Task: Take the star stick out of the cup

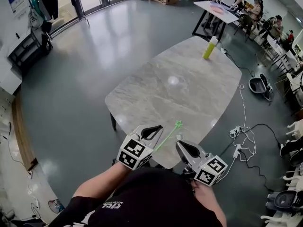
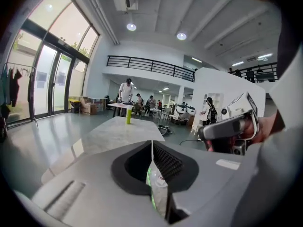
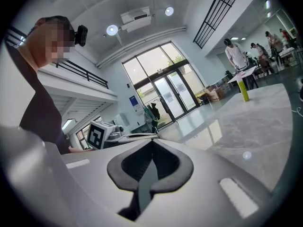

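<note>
**A:** How do the tongs stand?

**B:** The left gripper (image 1: 154, 131) has its jaws pressed together on the star stick (image 1: 166, 137). In the left gripper view a thin green sliver sits in the seam between the pads. The right gripper (image 1: 184, 149) is closed too, with nothing between its jaws.

**A:** And the arms?

**B:** Both grippers are held close before the person's chest, over the near edge of the table (image 1: 156, 79). The left forearm (image 1: 97, 186) comes in from the lower left. The two noses lean toward each other, near but apart.

**A:** Count things for me.

**B:** Two grippers, one stick, one cup (image 1: 209, 48), and one marble table beneath them.

**A:** Which way does the stick run?

**B:** In the head view its long axis slants from the left jaws up and to the right, away from the person. The star end leads, just past the right gripper's nose. Whether it tilts upward or lies level, I cannot tell from above.

**A:** Where is the cup?

**B:** It stands upright at the table's far end, well apart from the stick, which is out of it.
</note>
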A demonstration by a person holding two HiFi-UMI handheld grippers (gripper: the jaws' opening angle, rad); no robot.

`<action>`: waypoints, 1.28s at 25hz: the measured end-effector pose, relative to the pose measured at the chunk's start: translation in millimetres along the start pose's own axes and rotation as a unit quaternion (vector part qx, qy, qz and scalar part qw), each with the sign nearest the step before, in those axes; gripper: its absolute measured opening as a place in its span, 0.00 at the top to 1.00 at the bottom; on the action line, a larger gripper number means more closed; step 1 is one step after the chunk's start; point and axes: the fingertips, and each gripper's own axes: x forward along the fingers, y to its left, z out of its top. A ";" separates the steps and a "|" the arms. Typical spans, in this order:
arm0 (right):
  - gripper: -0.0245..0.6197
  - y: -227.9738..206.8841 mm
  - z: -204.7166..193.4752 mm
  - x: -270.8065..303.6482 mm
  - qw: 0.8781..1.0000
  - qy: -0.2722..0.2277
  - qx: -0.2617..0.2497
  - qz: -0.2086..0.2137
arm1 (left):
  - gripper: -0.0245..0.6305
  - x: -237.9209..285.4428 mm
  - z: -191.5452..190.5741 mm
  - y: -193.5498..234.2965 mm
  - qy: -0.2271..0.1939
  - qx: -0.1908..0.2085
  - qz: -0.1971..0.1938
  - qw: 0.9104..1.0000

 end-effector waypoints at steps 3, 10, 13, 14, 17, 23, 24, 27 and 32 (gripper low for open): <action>0.94 7.4 18.1 2.5 0.999 -0.028 -0.009 0.018 | 0.95 -19.1 21.0 -2.6 -0.023 0.012 0.016 1.000; 0.94 29.8 50.3 -10.2 0.993 -0.042 -0.103 0.025 | 0.96 -47.8 62.9 -17.7 -0.068 0.036 0.029 0.997; 0.94 38.5 65.5 -18.5 0.990 -0.060 -0.127 0.034 | 0.96 -55.2 77.3 -23.5 -0.075 0.043 0.029 0.996; 0.94 42.6 72.0 -22.2 0.988 -0.068 -0.136 0.038 | 0.96 -58.0 81.6 -25.1 -0.077 0.044 0.030 0.996; 0.94 54.7 91.7 -34.8 0.980 -0.090 -0.169 0.047 | 0.96 -65.6 94.6 -29.5 -0.087 0.038 0.033 0.995; 0.94 62.4 115.5 -55.6 0.970 -0.107 -0.212 0.049 | 0.96 -70.5 120.0 -38.4 -0.109 0.036 0.036 0.993; 0.94 59.2 115.8 -58.3 0.970 -0.108 -0.212 0.045 | 0.96 -69.7 122.2 -38.8 -0.111 0.036 0.038 0.993; 0.94 47.0 111.2 -68.9 0.974 -0.106 -0.199 0.030 | 0.96 -67.0 124.8 -41.6 -0.112 0.033 0.040 0.992; 0.94 27.1 107.8 -81.1 0.980 -0.113 -0.165 0.010 | 0.96 -57.7 118.4 -40.8 -0.101 0.025 0.044 0.994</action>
